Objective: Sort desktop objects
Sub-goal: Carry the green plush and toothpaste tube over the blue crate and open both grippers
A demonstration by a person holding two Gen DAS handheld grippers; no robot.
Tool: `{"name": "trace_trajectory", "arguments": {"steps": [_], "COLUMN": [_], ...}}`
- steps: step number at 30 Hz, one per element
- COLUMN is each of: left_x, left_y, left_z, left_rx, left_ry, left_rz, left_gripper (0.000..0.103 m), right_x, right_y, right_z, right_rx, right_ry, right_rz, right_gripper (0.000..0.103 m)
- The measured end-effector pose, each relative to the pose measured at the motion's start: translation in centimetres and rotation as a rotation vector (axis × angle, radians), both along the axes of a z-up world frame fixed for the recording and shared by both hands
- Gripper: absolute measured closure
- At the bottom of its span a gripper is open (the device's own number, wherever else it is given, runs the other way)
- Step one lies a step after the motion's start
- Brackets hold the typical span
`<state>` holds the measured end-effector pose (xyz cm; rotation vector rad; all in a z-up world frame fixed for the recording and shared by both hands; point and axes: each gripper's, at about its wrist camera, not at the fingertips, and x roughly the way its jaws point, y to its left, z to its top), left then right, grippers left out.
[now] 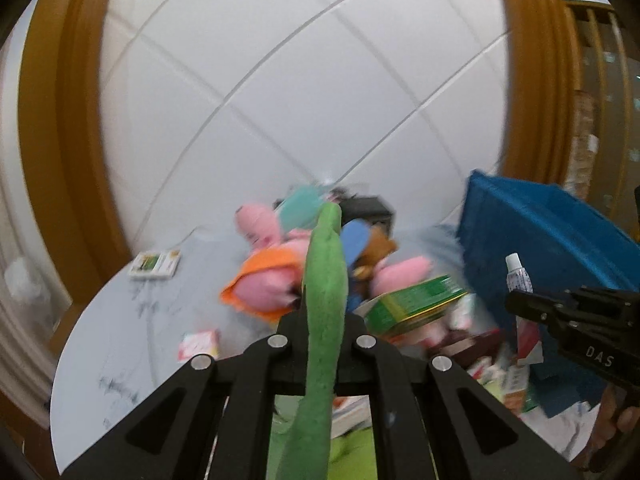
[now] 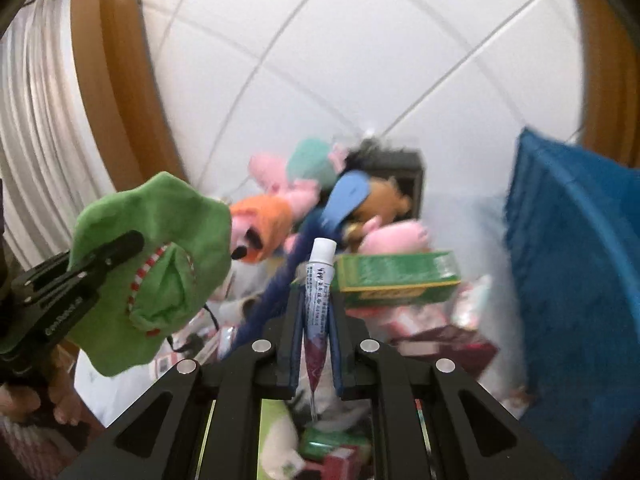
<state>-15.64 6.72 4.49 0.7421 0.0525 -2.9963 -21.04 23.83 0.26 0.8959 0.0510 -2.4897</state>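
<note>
We hold two picks above the cluttered white table [image 1: 120, 344]: our left gripper [image 1: 322, 320] clenched on a floppy green plush dinosaur toy [image 2: 160, 264], our right gripper [image 2: 316, 312] clamping a small white ointment tube [image 2: 318, 280]. Next, we judge, each needs carrying to its own place, perhaps the blue plastic bin [image 2: 576, 248].

Place: a home room, most likely a living or play area. Before me, a white marbled table [image 1: 120, 320] heaped with soft toys: pink plush pigs [image 1: 260, 228] at 12 o'clock, a brown plush [image 2: 384, 196] beside them. Green medicine-style carton [image 1: 416, 304] and small packets at 1 o'clock. Blue storage bin [image 1: 560, 232] at 2 o'clock. White tiled floor [image 1: 300, 80] beyond; brown wooden trim [image 1: 60, 120] at 9 o'clock.
</note>
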Motion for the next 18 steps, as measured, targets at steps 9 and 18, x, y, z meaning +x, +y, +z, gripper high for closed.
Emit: {"name": "trace_trajectory", "arguments": {"steps": [9,18], "left_x": [0.8,0.2], "left_y": [11.1,26.4], "left_z": [4.5,8.4], "left_rx": [-0.017,-0.020], "left_ry": [0.117,0.198], "left_rz": [-0.138,-0.282], "left_gripper": [0.098,0.098], "right_x": [3.9,5.7], "right_y": [10.3,24.8], "right_z": [5.7,8.0], "right_rx": [-0.030,-0.042], "right_ry": [0.167,0.225], "right_rz": [-0.138,-0.312], "right_gripper": [0.091,0.091]}}
